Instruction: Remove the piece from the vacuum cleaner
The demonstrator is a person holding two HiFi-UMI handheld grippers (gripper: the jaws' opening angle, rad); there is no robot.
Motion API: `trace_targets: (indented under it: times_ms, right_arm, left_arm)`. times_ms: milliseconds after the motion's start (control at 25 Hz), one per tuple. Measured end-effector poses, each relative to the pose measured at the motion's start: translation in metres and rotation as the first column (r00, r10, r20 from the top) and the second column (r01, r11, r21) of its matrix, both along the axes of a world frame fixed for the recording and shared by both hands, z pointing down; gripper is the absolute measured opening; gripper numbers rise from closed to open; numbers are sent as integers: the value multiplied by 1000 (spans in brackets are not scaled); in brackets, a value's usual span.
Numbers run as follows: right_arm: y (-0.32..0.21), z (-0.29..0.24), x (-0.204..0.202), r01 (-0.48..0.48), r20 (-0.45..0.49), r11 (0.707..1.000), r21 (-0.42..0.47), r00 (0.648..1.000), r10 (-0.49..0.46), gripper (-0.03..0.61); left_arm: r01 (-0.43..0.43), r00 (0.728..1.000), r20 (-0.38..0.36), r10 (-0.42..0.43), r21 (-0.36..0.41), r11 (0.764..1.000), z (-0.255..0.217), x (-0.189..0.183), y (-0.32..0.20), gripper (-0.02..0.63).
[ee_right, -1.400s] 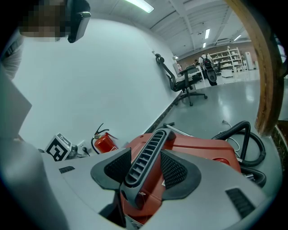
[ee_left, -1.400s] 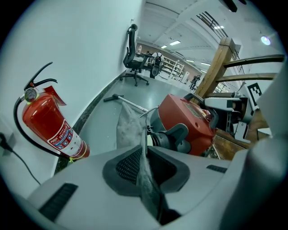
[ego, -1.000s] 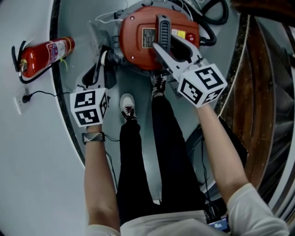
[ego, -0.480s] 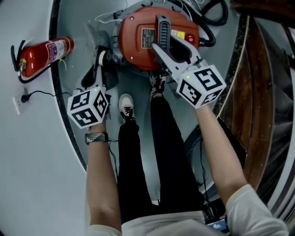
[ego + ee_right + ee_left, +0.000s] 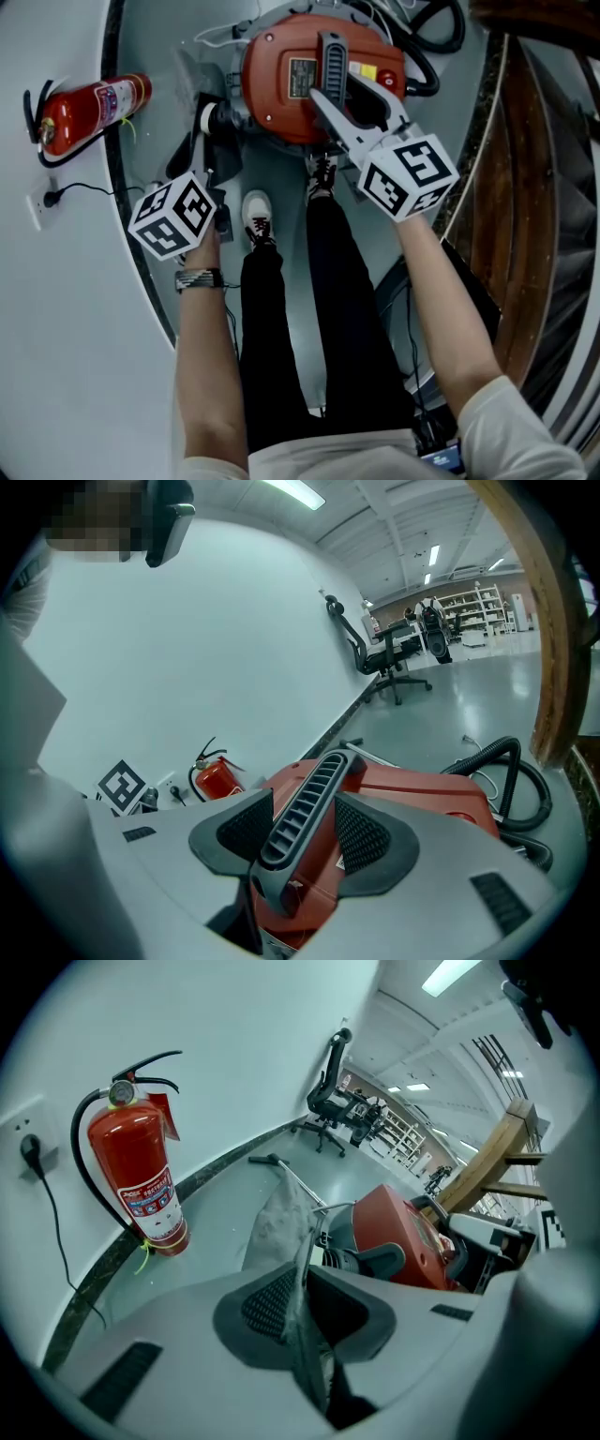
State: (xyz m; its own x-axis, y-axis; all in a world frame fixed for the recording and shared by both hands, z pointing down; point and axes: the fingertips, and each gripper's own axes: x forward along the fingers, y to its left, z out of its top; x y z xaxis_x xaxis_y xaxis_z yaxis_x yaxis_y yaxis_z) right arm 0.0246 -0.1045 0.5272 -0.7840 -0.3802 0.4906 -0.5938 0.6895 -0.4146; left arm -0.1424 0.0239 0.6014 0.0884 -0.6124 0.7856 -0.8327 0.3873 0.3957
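While the right gripper (image 5: pixel 300 834) clamps the handle (image 5: pixel 314 778) of the vacuum cleaner (image 5: pixel 281 98), left gripper (image 5: pixel 302 1321) pinching grey fabric bag (image 5: pixel 275 1227)

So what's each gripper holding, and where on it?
Right gripper is shut on the black ribbed handle of the vacuum cleaner. Left gripper pinches the thin edge of the grey bag-like piece.

The floor (image 5: pixel 164 47) is smooth, pale grey and a little glossy, with a dark strip (image 5: pixel 84 1288) along the foot of the white wall. A red vacuum cleaner (image 5: pixel 291 89) sits on it with its black hose (image 5: pixel 441 42) coiled just beside, and the person's two shoes (image 5: pixel 260 217) stand near it. A red fire extinguisher (image 5: pixel 136 1180) stands upright on the dark strip, and an office chair (image 5: pixel 330 1102) stands far off by the wall.
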Motion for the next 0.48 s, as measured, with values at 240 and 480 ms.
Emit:
trace_targets:
  times_ms: [240, 480]
  right_arm:
    - [-1, -1, 0, -7, -2, 1000, 17, 1000, 7, 201]
    - [0, -1, -1, -5, -1, 1000, 20, 1000, 5, 201]
  left_arm:
    - [-173, 982, 76, 174, -17, 985, -1, 4, -2, 46]
    - [-214, 977, -1, 214, 34, 976, -12, -13, -17, 155]
